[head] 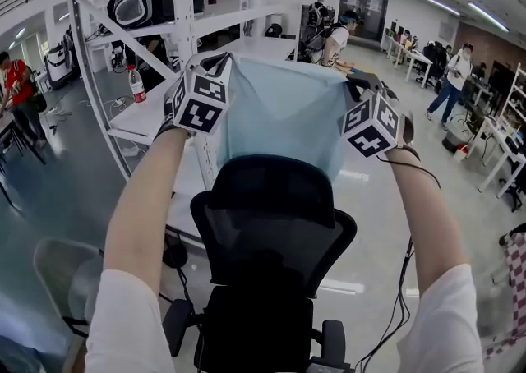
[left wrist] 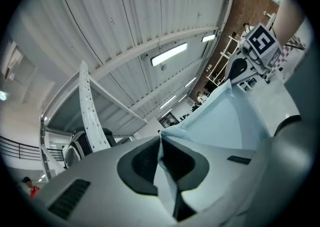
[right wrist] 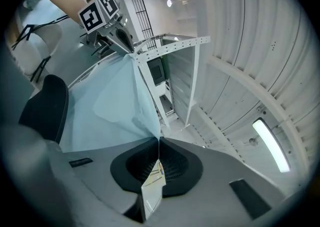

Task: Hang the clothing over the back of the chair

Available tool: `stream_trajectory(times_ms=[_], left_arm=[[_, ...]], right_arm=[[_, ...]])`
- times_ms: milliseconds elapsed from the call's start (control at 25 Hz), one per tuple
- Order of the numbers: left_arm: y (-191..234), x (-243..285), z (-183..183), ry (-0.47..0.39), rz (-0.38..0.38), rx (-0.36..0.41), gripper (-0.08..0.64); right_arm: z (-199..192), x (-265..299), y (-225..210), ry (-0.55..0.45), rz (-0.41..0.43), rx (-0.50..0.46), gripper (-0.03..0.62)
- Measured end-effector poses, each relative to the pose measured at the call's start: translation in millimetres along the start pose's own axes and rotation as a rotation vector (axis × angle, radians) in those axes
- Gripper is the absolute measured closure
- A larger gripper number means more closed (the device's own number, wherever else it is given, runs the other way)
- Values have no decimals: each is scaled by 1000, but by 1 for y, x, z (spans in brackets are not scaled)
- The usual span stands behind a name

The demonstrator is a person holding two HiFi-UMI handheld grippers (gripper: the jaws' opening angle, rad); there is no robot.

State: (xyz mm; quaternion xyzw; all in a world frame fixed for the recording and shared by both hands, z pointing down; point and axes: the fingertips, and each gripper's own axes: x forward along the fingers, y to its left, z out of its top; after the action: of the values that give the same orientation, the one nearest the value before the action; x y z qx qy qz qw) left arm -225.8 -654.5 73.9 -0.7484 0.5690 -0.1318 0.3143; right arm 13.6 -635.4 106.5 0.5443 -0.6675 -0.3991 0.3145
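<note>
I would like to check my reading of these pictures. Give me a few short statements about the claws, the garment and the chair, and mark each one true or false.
1. The left claw is shut on the light blue garment. True.
2. The right claw is open and empty. False: it is shut on the garment's other edge.
3. The garment is draped over the chair back. False: it is held spread in the air between both claws.
4. The chair is black. True.
</note>
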Motion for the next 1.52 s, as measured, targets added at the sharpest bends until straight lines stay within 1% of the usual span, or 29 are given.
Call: stream_trajectory(times_ms=[120, 360, 480, 640, 720, 800, 920, 1120, 1320, 1440, 1520], left_arm=[[1, -12, 14, -25, 19, 9, 531], [21, -45, 51, -78, 42, 47, 531], [37, -61, 63, -120, 44, 28, 531], [45, -87, 78, -148, 38, 24, 531], [47, -101, 83, -157, 25, 23, 531], [49, -118, 88, -167, 4, 2, 532], [45, -146, 94, -185, -26, -24, 532], [37, -183, 99, -198, -86, -3, 532], [20, -217, 93, -231, -169, -27, 532], [8, -239, 90, -261, -195, -11, 532], [2, -254, 87, -267, -220, -23, 532]], right_arm=[[3, -17, -9, -12, -24, -23, 563], [33, -54, -35, -36, -76, -29, 563], [54, -68, -44, -55, -96, -36, 563], [71, -96, -47, -75, -111, -95, 563], [80, -109, -46, -83, -113, -126, 563], [89, -123, -46, -99, -114, -136, 563], [95, -147, -43, -137, -116, -115, 563], [105, -177, -37, -172, -109, -68, 563], [104, -205, -17, -188, -89, 36, 563], [101, -226, -8, -194, -103, 72, 563], [101, -239, 0, -191, -103, 84, 563]])
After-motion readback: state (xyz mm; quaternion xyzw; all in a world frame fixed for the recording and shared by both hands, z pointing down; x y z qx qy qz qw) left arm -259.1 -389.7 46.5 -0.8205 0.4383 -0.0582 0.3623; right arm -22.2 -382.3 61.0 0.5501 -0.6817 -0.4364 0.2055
